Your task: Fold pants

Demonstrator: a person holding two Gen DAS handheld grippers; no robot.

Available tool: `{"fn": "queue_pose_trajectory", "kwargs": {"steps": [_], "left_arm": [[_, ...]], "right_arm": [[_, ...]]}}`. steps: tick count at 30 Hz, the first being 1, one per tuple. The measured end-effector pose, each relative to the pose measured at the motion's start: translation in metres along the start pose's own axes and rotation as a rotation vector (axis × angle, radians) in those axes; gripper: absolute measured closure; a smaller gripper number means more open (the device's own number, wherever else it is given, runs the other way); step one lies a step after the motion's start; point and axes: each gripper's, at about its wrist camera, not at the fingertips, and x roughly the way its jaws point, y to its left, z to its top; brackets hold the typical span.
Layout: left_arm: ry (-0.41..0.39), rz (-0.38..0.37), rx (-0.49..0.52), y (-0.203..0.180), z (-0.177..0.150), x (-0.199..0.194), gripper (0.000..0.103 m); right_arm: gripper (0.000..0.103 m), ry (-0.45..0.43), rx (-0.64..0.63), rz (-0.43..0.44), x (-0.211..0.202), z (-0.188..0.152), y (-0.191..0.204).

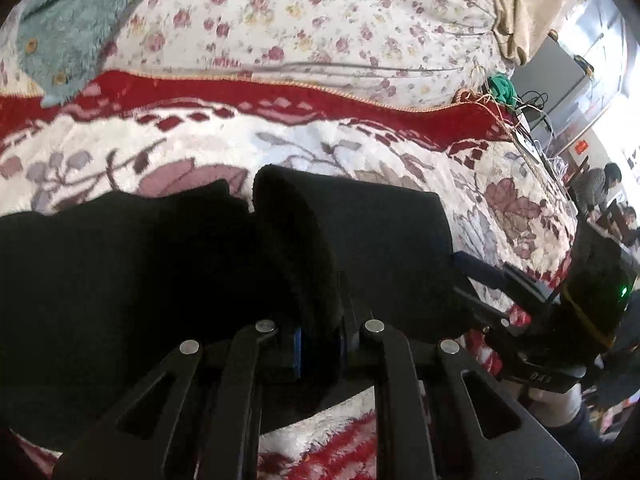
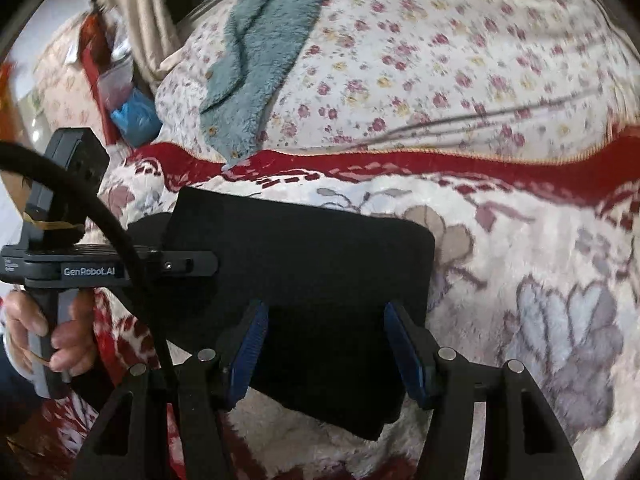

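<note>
The black pants (image 2: 304,264) lie folded into a thick block on the red and white floral blanket (image 2: 520,264). My left gripper (image 1: 318,344) is shut on a raised fold of the pants (image 1: 296,248), which stands up between its blue pads. It also shows in the right wrist view (image 2: 192,266), at the left edge of the pants. My right gripper (image 2: 326,344) is open, with its blue pads on either side of the near edge of the pants, touching nothing that I can see. It shows in the left wrist view (image 1: 480,280) at the pants' right edge.
A teal fluffy garment (image 2: 256,52) lies on the flowered quilt (image 2: 440,40) behind the blanket. A beige cloth (image 1: 524,12) hangs at the far right. People sit beyond the bed's right edge (image 1: 600,188). Clutter stands off the left side (image 2: 124,100).
</note>
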Motion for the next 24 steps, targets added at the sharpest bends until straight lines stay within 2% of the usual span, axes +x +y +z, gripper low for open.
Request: {"fn": "queue_pose_trajectory", "kwargs": {"steps": [1, 2, 6, 8, 9, 14, 17, 21, 24], "left_arm": [[0.009, 0.005, -0.004, 0.001, -0.002, 0.002, 0.089], [0.012, 0.018, -0.008, 0.001, -0.003, 0.003, 0.082], [-0.007, 0.052, -0.03, 0.005, -0.011, -0.006, 0.072], [-0.03, 0.109, -0.03, 0.006, -0.015, -0.016, 0.054], [-0.048, 0.134, -0.032, 0.008, -0.017, -0.022, 0.052], [-0.079, 0.184, -0.044, 0.018, -0.026, -0.041, 0.052], [-0.103, 0.236, -0.045, 0.022, -0.031, -0.051, 0.052], [-0.125, 0.256, -0.066, 0.032, -0.035, -0.063, 0.052], [-0.146, 0.301, -0.08, 0.04, -0.038, -0.071, 0.052]], "right_arm": [[0.044, -0.004, -0.002, 0.0, 0.001, -0.001, 0.0], [0.044, -0.003, -0.008, -0.001, 0.001, 0.0, 0.002], [0.045, 0.019, -0.008, 0.0, -0.003, 0.007, 0.005], [0.045, 0.021, 0.003, 0.008, -0.007, 0.011, 0.007], [0.045, 0.013, 0.011, 0.019, -0.01, 0.013, 0.008], [0.045, -0.059, 0.041, 0.108, -0.015, 0.024, 0.022], [0.045, -0.04, 0.049, 0.137, -0.002, 0.031, 0.033], [0.045, -0.015, 0.073, 0.187, 0.014, 0.035, 0.045], [0.045, -0.009, 0.055, 0.205, 0.021, 0.035, 0.058]]}}
